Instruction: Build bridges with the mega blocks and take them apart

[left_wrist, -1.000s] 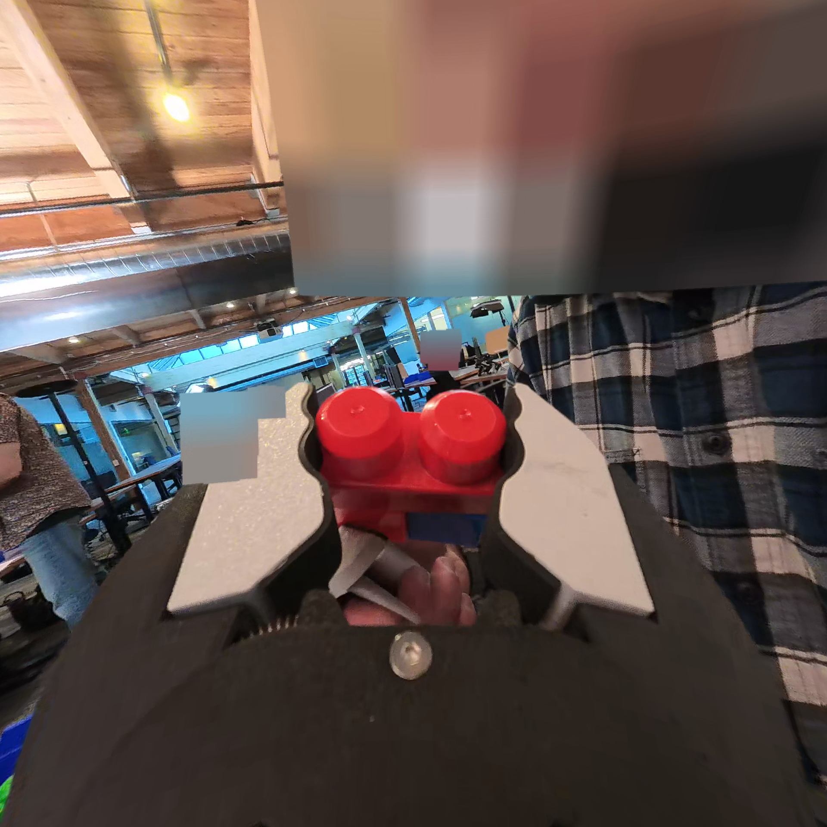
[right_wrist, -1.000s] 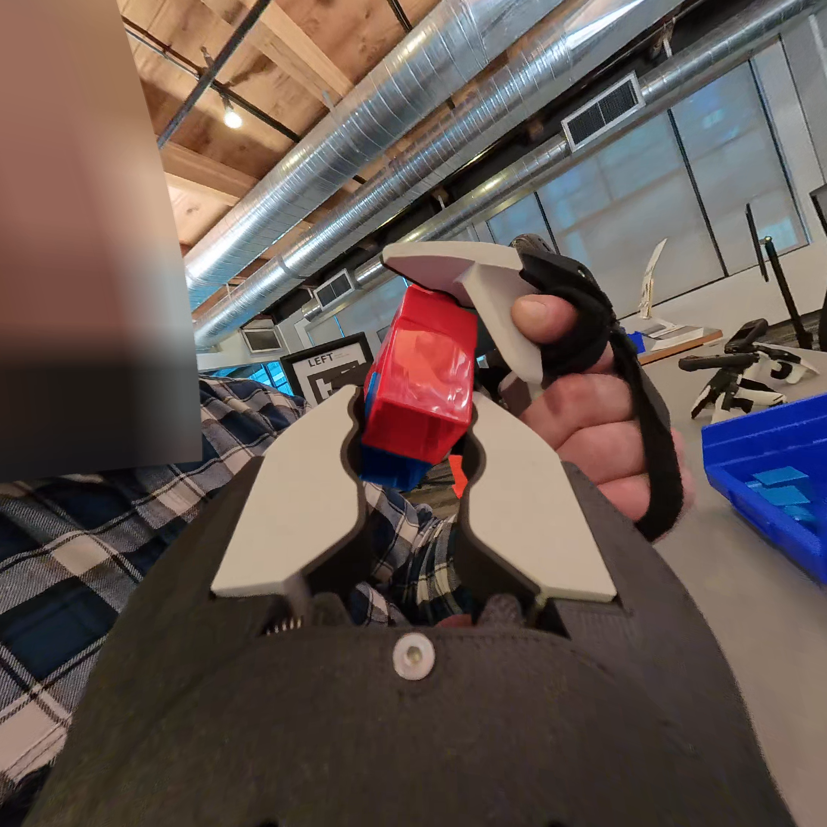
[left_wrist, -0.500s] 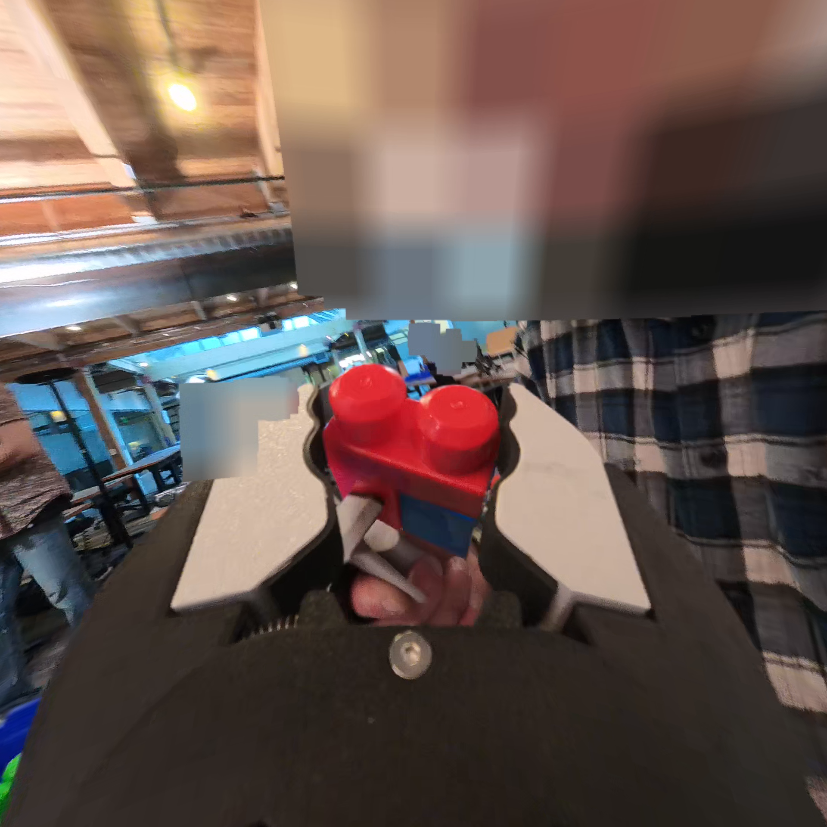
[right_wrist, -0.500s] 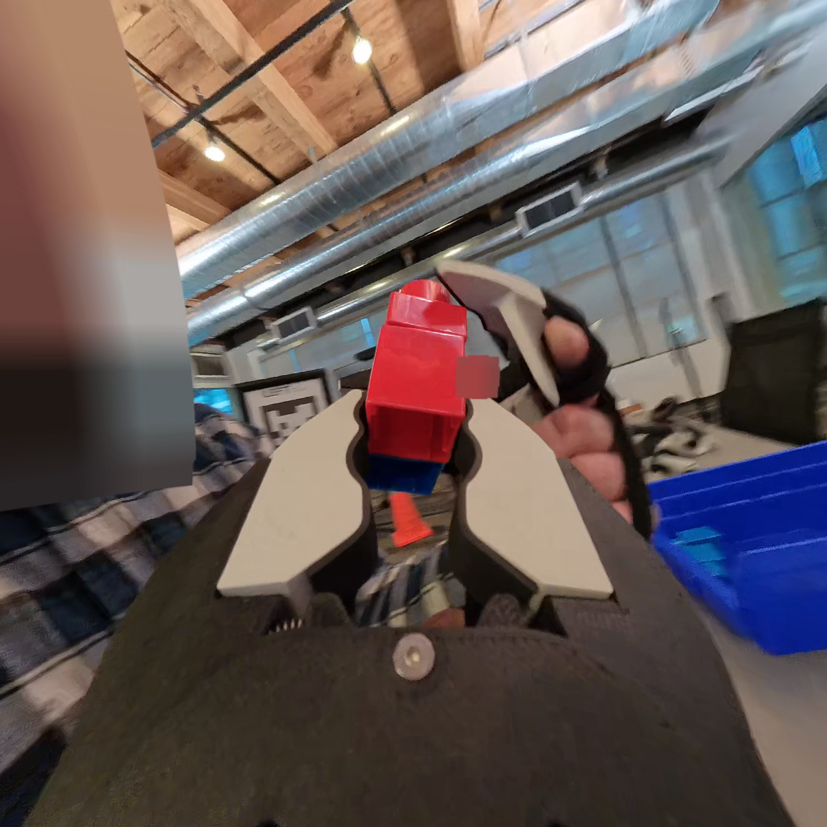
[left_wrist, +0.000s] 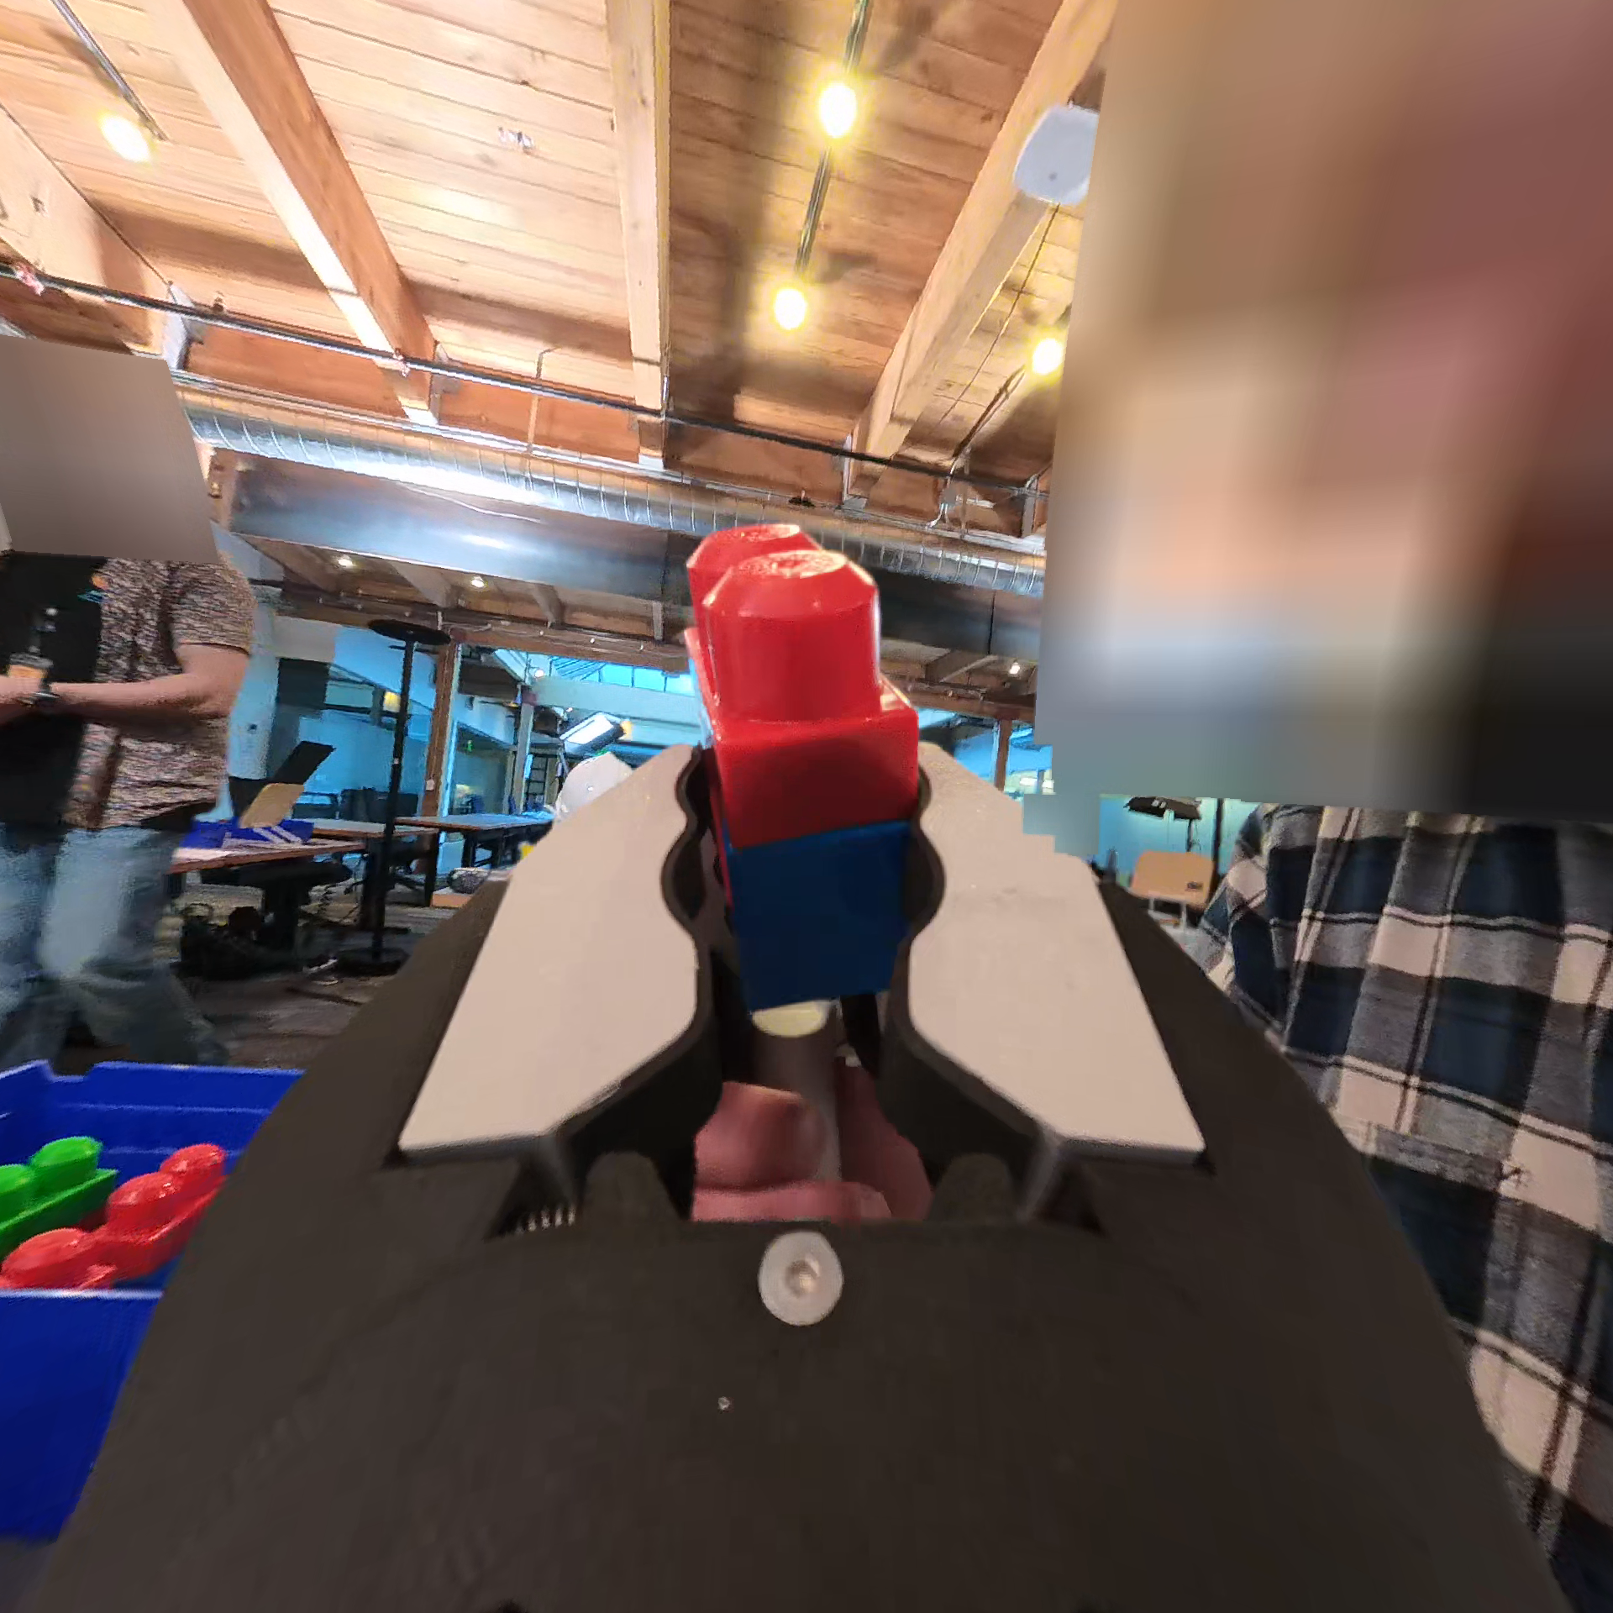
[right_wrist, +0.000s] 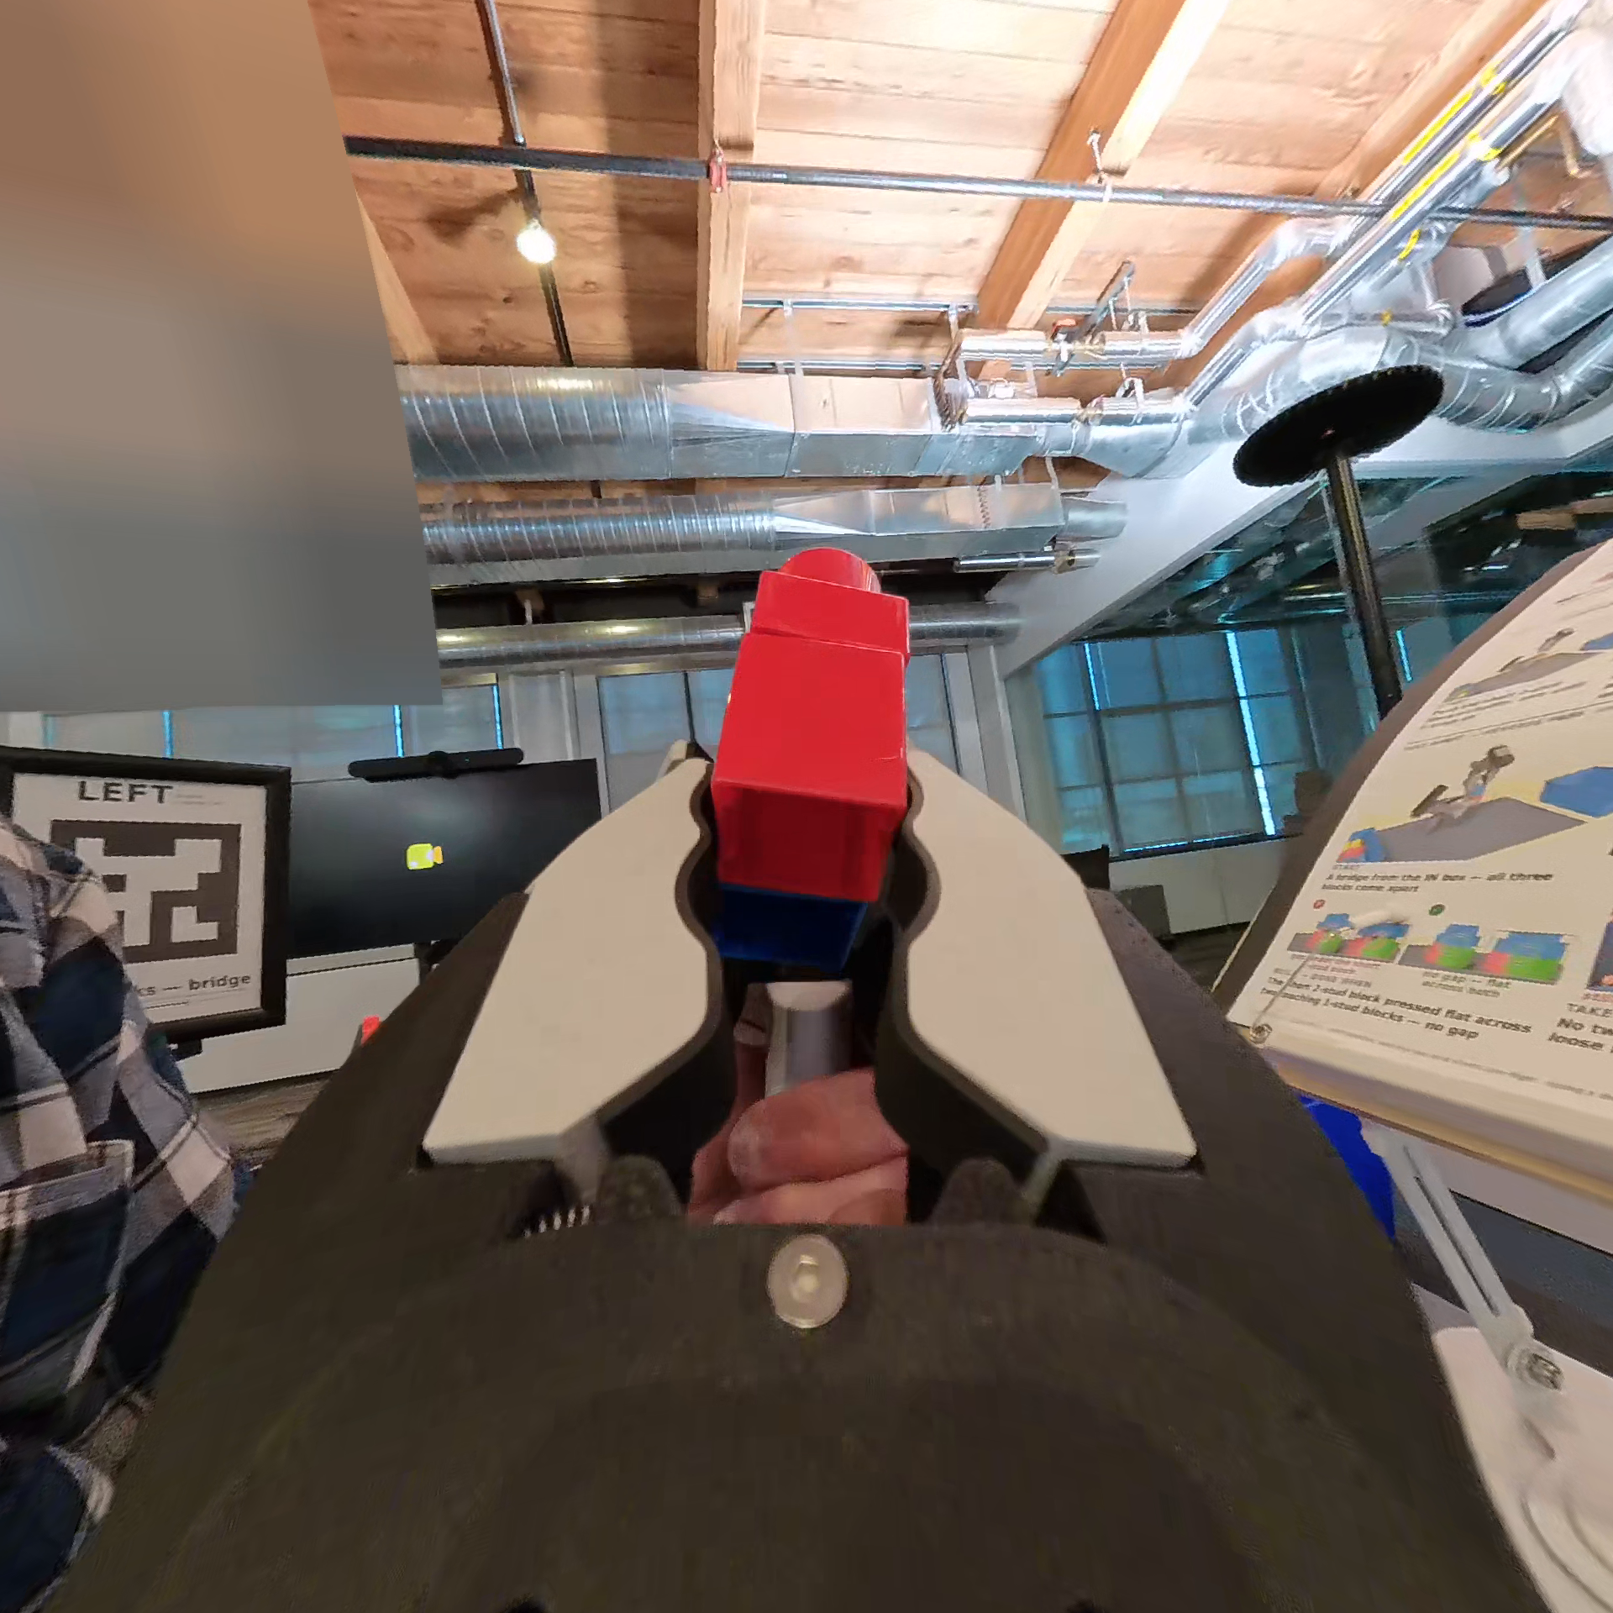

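My left gripper is closed on a stack of mega blocks, a red block seated on a blue block, and both grey fingers press its sides, studs pointing up toward the wooden ceiling. My right gripper likewise clamps a red block with a blue block under it, pads tight against the red one. Low at the left, a blue bin holds loose red and green blocks. An instruction sheet stands at my right.
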The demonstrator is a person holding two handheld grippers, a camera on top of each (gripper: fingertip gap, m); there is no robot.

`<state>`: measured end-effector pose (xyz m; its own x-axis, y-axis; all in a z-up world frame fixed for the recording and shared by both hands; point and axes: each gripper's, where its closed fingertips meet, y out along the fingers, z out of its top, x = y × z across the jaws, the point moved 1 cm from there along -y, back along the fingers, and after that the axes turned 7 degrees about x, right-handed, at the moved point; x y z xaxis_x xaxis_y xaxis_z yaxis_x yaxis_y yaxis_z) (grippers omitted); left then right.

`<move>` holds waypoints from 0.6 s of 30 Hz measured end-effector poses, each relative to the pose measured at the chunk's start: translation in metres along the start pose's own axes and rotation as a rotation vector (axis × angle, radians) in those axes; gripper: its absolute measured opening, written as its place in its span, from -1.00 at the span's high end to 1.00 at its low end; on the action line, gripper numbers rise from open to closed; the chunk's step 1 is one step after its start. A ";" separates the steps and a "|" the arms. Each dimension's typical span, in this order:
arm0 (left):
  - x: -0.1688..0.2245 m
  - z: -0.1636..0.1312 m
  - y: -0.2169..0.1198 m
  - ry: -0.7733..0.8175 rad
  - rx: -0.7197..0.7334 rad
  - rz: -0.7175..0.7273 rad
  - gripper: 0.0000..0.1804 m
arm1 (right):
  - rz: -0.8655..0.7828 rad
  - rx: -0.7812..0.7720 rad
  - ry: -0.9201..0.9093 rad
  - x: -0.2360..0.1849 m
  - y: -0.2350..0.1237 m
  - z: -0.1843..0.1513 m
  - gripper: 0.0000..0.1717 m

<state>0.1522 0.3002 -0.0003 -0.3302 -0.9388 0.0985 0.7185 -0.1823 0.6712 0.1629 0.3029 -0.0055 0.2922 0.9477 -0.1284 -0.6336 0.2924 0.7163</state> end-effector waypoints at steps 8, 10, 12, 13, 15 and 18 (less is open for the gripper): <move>-0.007 0.000 -0.008 -0.042 0.030 0.055 0.59 | -0.005 -0.076 -0.040 0.005 -0.001 -0.007 0.56; -0.012 0.001 -0.012 -0.039 0.015 0.078 0.59 | -0.019 -0.105 -0.044 0.008 -0.003 -0.004 0.48; -0.008 0.003 -0.015 -0.050 -0.020 0.039 0.60 | -0.014 -0.156 -0.075 0.010 -0.007 0.002 0.38; -0.005 -0.001 -0.014 -0.052 -0.079 0.016 0.60 | -0.011 -0.198 -0.083 0.010 -0.007 0.004 0.33; -0.003 -0.011 -0.013 -0.023 -0.191 0.006 0.60 | 0.033 -0.280 -0.075 0.006 -0.004 0.005 0.45; -0.006 -0.010 -0.011 -0.053 -0.220 0.011 0.60 | 0.054 -0.354 -0.027 0.006 -0.001 0.006 0.55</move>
<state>0.1522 0.3054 -0.0157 -0.3490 -0.9254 0.1478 0.8369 -0.2368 0.4936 0.1692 0.3079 -0.0029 0.2676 0.9606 -0.0750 -0.8561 0.2728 0.4389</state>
